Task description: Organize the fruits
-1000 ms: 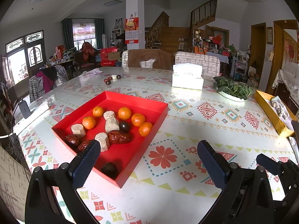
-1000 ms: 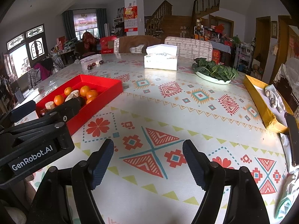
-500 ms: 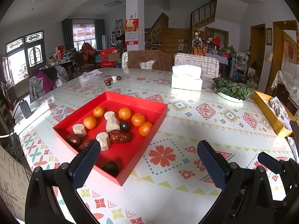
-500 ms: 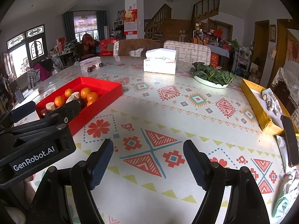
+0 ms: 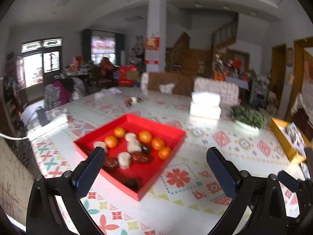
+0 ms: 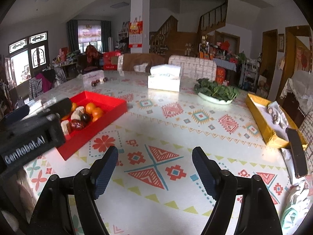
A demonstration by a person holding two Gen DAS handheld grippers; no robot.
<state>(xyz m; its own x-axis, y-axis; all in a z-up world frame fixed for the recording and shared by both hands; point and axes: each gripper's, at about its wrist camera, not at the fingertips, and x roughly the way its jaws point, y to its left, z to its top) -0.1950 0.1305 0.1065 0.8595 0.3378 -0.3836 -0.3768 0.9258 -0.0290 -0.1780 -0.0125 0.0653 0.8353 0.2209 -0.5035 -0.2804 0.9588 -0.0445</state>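
Left gripper (image 5: pixel 156 161): we are holding it over the near left part of the tabletop (image 5: pixel 195 205), jaws spread wide and empty, facing the tray.
Right gripper (image 6: pixel 155 163): we are hovering it above bare patterned cloth near the tabletop's near edge, jaws spread, nothing between them.
Red tray (image 5: pixel 172 135): we are seeing a shallow square tray with thin upright walls, sitting toward the tabletop's left edge, one corner pointing at us.
Oranges (image 5: pixel 145 136): we are counting five small round ones toward the tray's far side; we judge them light, firm and prone to rolling, best pinched across the middle.
Dried dates (image 5: pixel 141 157): we are noting wrinkled, glossy brown ovals near the tray's middle; likely light and slightly yielding, best taken across the short axis.
Pale chunks (image 5: pixel 124 159): we are seeing rough, cream-coloured stubby pieces among the fruit; what they are we cannot tell, though they look stiff.
Dark round fruit (image 5: pixel 131 183): we are finding one alone by the tray's near corner; smooth, possibly slippery.
Blur: we are reading the left view as smeared, so fine texture is uncertain.
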